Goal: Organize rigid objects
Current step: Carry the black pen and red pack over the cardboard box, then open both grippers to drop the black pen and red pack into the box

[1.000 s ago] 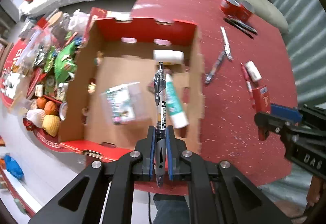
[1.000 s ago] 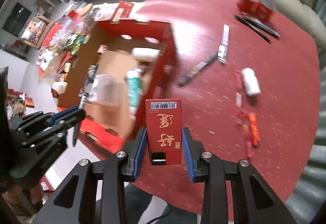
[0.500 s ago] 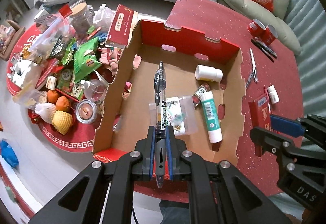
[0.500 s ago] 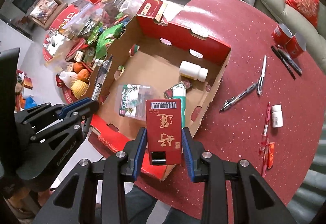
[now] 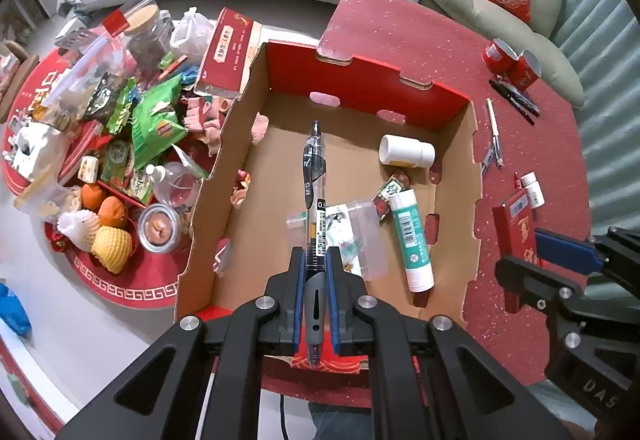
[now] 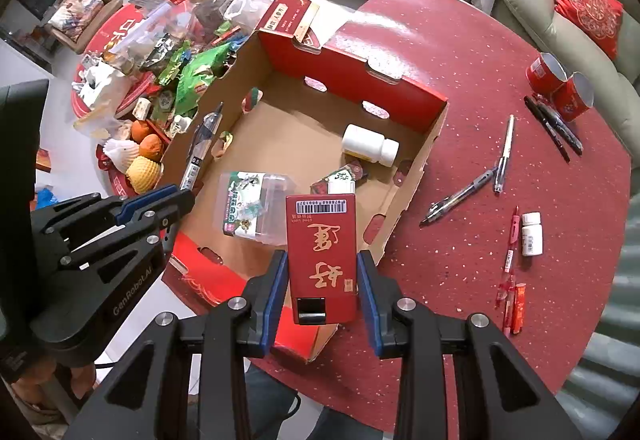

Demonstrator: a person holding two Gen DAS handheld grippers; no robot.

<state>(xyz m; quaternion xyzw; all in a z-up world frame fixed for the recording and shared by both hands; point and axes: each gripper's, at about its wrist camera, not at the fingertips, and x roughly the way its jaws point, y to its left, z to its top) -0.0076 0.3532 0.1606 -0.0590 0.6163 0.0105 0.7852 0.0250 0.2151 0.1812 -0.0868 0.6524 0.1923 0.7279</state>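
Note:
My left gripper (image 5: 316, 272) is shut on a clear gel pen (image 5: 314, 184), held above the open cardboard box (image 5: 474, 144). My right gripper (image 6: 322, 280) is shut on a small red box with gold characters (image 6: 322, 252), over the box's near corner. Inside the cardboard box (image 6: 424, 156) lie a white bottle (image 6: 368, 148), a clear plastic case (image 6: 250, 210), a green and white tube (image 5: 412, 240) and a small packet (image 5: 390, 190). On the red table (image 6: 460, 52) lie several pens (image 6: 502, 156), a small white bottle (image 6: 531, 234) and red pens (image 6: 512, 276).
Two red cups (image 6: 560, 86) stand at the table's far right. Snack bags, fruit and jars (image 5: 120, 144) crowd a low red tray left of the cardboard box. A larger red carton (image 5: 230, 52) leans at its far left corner. A bed and a sofa lie beyond.
Both grippers shifted left from over the table to above the cardboard box, carrying the pen and the small red box. In the last half second they barely moved.

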